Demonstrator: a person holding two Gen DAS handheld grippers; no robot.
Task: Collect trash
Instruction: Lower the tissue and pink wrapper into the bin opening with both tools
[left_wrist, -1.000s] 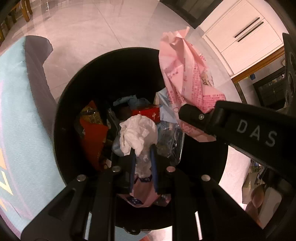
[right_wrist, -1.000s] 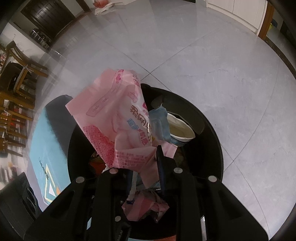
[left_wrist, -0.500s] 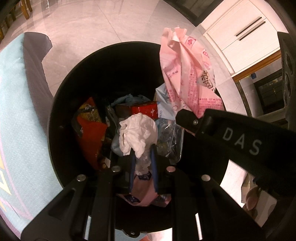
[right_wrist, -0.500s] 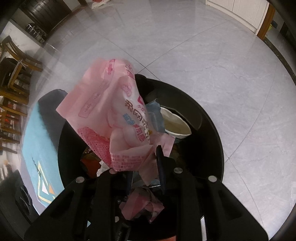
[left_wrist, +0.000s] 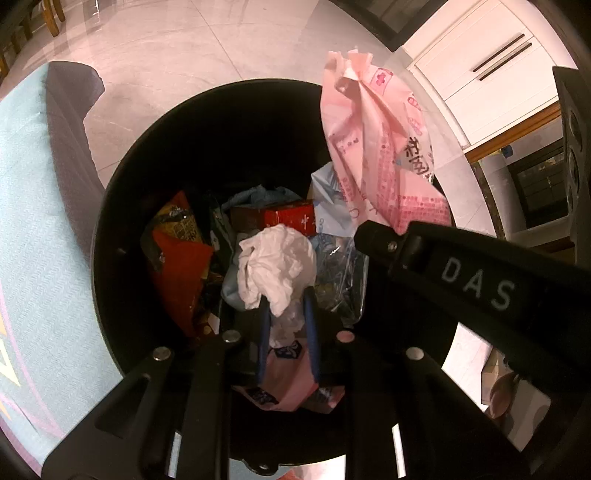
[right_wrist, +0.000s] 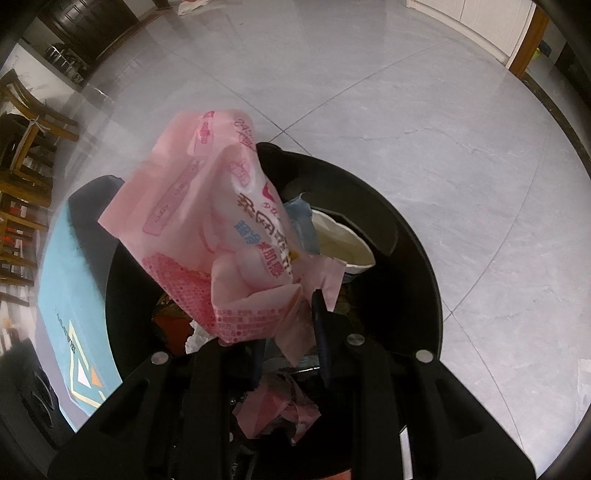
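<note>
Both loads hang over the black bin (left_wrist: 110, 258): left gripper (left_wrist: 286, 295) pinches white tissue (left_wrist: 277, 266), right gripper (right_wrist: 288, 317) clamps pink wrapper (right_wrist: 207, 236), positioned to drop inside.

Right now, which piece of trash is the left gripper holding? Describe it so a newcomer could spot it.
Find the round black bin on the tiled floor. Just above its contents, the left gripper is shut on a crumpled white tissue. It is the only plain white wad; the pink printed wrapper beside it hangs from the right gripper.
</note>
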